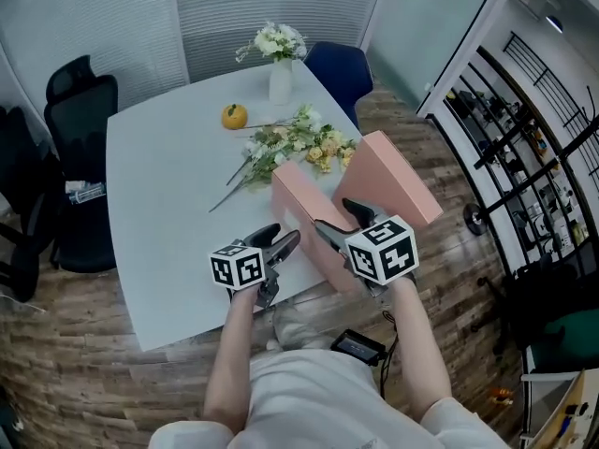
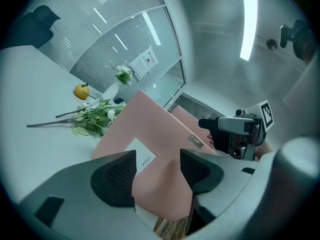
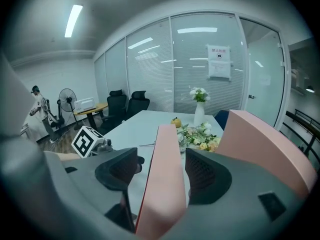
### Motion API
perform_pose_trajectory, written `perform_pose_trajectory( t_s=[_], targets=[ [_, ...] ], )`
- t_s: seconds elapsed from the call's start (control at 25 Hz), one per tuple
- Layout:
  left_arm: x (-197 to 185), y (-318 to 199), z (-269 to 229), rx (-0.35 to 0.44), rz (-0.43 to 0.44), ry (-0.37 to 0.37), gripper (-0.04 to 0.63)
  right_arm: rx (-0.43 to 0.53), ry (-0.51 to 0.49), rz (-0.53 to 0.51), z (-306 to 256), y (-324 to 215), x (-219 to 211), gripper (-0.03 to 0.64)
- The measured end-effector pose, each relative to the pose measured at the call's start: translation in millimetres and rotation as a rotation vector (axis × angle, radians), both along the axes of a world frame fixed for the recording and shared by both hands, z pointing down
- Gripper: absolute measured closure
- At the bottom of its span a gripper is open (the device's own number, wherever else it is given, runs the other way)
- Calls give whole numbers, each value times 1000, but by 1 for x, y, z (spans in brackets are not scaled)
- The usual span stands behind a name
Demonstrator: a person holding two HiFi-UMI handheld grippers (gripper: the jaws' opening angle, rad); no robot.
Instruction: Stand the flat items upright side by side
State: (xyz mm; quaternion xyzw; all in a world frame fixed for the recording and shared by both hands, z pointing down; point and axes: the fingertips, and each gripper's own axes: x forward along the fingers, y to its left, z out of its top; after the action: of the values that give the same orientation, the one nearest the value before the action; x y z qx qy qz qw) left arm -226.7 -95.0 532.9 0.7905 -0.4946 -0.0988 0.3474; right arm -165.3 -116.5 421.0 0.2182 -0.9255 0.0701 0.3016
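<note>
The white table point(image 1: 168, 204) stretches ahead of both grippers, which work at its near right corner.

Two flat pink boxes stand on edge there. The near box point(image 1: 304, 209) is directly in front of both grippers. Its long axis runs away from them toward the middle of the table. The far box point(image 1: 388, 181) stands to the right of the right gripper, with a gap between it and the near box. It seems to lean outward, though the wide lens may exaggerate that.

The right gripper point(image 3: 161, 176) points along the near box's top edge with its jaws wide apart. The narrow edge sits between them, and a strip of table shows beside the left pad, so I judge it straddles the box without clamping. The left gripper point(image 2: 157, 176) comes in low from the left. Pink fills its gap from pad to pad, so it looks clasped on that box's near corner.

The coming move likely depends on the far box, which lies to the right of both grippers. The right hand is much the nearer. To stand the two boxes side by side, the gap must close sideways, across the boxes' long axes, with both kept upright.

Beyond the grippers lie loose flowers point(image 1: 295, 143). Farther off are a vase point(image 1: 280, 80) and an orange point(image 1: 234, 116).
</note>
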Motion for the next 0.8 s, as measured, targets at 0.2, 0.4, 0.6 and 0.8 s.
perform_pose_trajectory(
  t_s=[0.2, 0.4, 0.6, 0.8],
  targets=[
    [-14, -14, -7, 24, -32, 77, 336, -15, 36, -67, 6, -11, -32, 307],
    [-28, -22, -5, 26, -52, 88, 336, -42, 64, -94, 11, -27, -59, 295],
    [-37, -26, 6, 14, -69, 109, 335, -76, 125, -111, 29, -39, -75, 279],
    [-33, -28, 10, 14, -52, 134, 336, -92, 191, -129, 48, -42, -80, 275]
  ],
)
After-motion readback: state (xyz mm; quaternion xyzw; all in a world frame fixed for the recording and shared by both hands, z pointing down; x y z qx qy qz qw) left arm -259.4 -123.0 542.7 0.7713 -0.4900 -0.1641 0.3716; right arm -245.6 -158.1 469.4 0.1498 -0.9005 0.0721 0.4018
